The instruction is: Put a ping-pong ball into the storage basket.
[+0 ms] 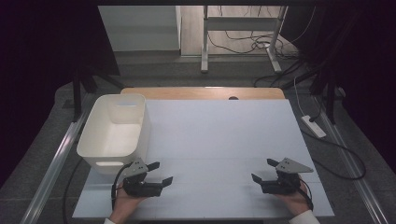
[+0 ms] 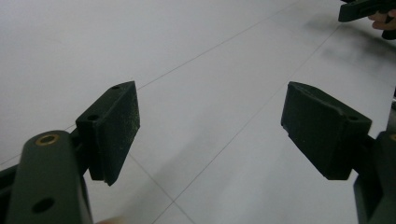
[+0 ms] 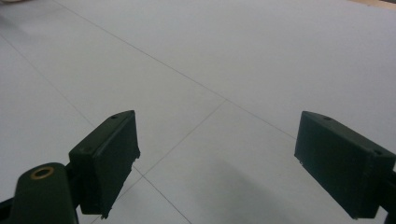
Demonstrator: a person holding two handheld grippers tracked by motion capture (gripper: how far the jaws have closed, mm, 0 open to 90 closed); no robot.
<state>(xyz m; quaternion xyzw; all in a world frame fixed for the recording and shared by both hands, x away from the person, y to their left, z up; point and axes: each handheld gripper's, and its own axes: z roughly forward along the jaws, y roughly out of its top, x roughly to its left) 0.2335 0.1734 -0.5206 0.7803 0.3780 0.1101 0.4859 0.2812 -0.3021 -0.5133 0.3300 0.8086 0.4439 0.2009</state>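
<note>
Two grippers sit low near the front edge of the white surface (image 1: 219, 140), both with jaws spread wide and nothing between them. Left gripper (image 1: 161, 173) is just beside the white plastic bin (image 1: 116, 133), which sits at the left edge of the surface and looks empty. Right gripper (image 1: 262, 170) is well apart from it. I'd guess the bin's light, stiffish and a bit slick, so pinching the rim or using the handle slot seems safest.

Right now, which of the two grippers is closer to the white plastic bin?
The left. The left gripper sits just beside the near corner of the white plastic bin, jaws open. The right gripper rests far across the table, also open.
</note>
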